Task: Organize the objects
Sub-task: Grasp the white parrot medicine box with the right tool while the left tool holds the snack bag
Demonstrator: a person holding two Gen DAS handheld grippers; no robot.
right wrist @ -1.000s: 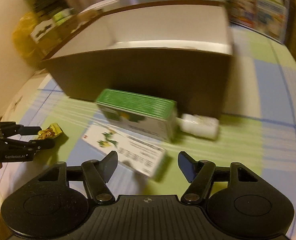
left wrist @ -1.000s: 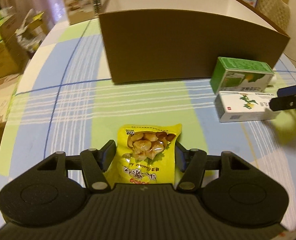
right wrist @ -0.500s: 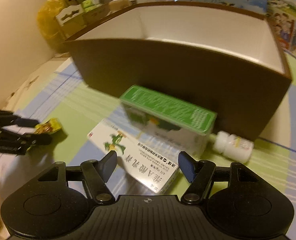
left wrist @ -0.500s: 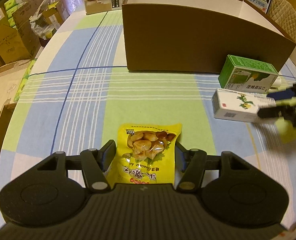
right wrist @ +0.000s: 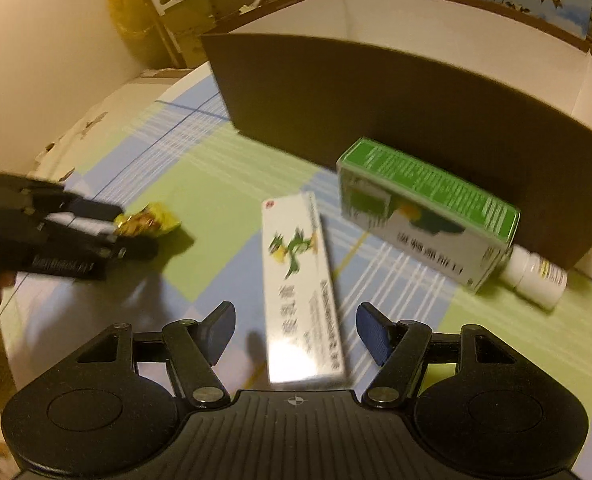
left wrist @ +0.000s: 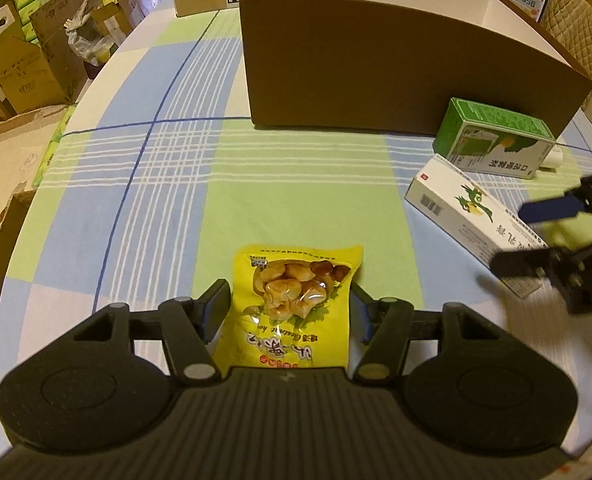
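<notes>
The yellow snack packet (left wrist: pixel 296 300) is straddled by the left tongs (left wrist: pixel 290 308), whose jaws, just widened, are not seen pressing it. The white medicine box (right wrist: pixel 300 292) lies between the open right tongs (right wrist: pixel 296 330), untouched. Each should be centred before closing, then lifted into the brown cardboard box (left wrist: pixel 376 76).

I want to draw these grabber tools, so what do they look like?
Both are black plastic. The left gripper and the right gripper each have a ribbed middle plate, a round disc on either side, silver pivot screws and triangular cut-outs in the finger arms. The fingers carry dark blue ridged pads. The right one has a small crosshair mark on its ribbed plate. No cables show.
</notes>
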